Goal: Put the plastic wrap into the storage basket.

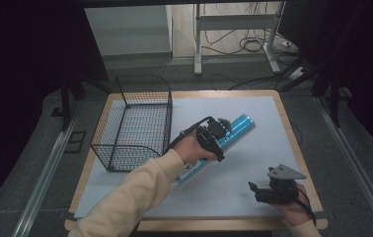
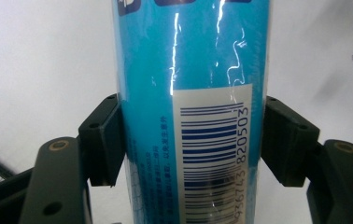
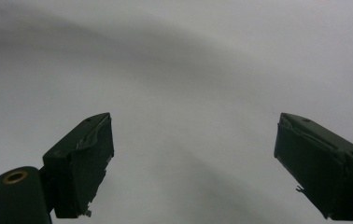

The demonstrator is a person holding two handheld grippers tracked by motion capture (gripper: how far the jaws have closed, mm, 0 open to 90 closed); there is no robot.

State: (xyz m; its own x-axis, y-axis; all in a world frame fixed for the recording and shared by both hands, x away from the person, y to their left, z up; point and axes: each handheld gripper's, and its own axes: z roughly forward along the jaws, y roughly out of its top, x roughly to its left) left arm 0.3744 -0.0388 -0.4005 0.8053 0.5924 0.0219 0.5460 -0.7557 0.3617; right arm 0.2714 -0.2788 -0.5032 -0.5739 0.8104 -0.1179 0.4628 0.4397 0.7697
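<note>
A long blue tube (image 1: pixel 234 129) with a white barcode label lies slanted over the middle of the white table mat. My left gripper (image 1: pixel 215 134) is shut on it around its middle; in the left gripper view both black pads press the blue tube (image 2: pixel 188 93) from either side, just above the barcode. My right gripper (image 1: pixel 258 191) rests near the table's front right corner, held by a hand. In the right gripper view the right gripper (image 3: pixel 193 163) has its jaws wide apart with only bare white mat between them.
A black wire basket (image 1: pixel 134 124) stands at the left of the white mat (image 1: pixel 253 163), close to the tube's near end. A wooden table edge (image 1: pixel 293 143) frames the mat. Beyond the table are dark floor, cables and metal legs.
</note>
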